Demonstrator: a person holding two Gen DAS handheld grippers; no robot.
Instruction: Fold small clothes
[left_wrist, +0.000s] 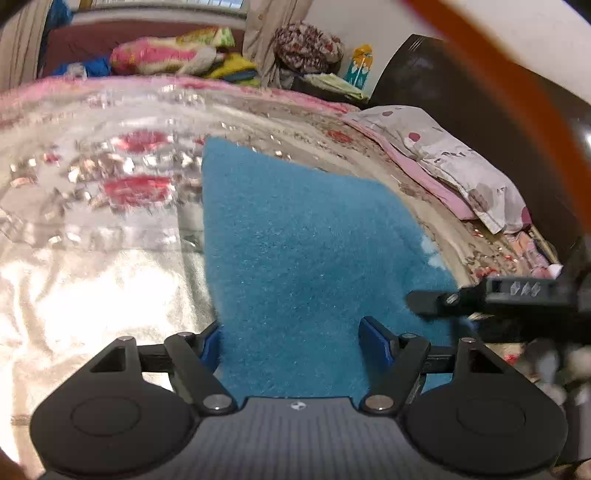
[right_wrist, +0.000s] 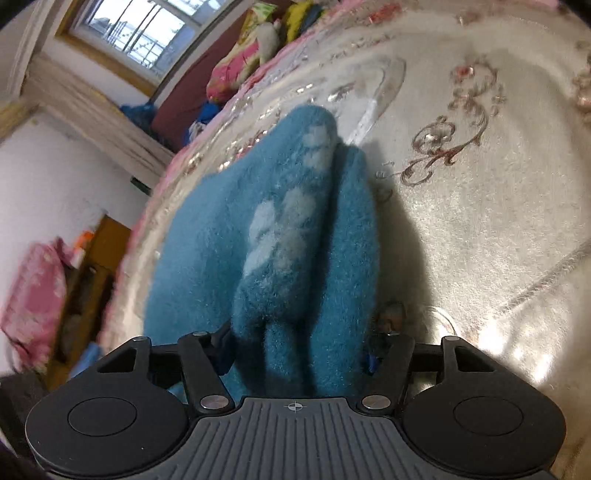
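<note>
Jaws of the left gripper (left_wrist: 290, 341) stand wide above a flat blue fleece garment (left_wrist: 306, 236) on the plastic-covered bedspread (left_wrist: 92, 177), nothing pinched. The right gripper (right_wrist: 299, 345) is open too, with a raised ridge of the cloth between its fingers, grip unclear. Folding looks partway done: one fold rising, the rest still to flatten.

The fleecy garment (left_wrist: 295, 236) lay on the bedspread (left_wrist: 92, 280), directly before the left gripper (left_wrist: 290, 343), with a plastic sheet (left_wrist: 92, 173) to its left and a pillow (left_wrist: 454, 162) to its right against the headboard (left_wrist: 436, 74). Bundled bedding (left_wrist: 166, 55) sat behind. In the right wrist view, a raised fold of the garment ran between the right gripper (right_wrist: 299, 347) jaws.
</note>
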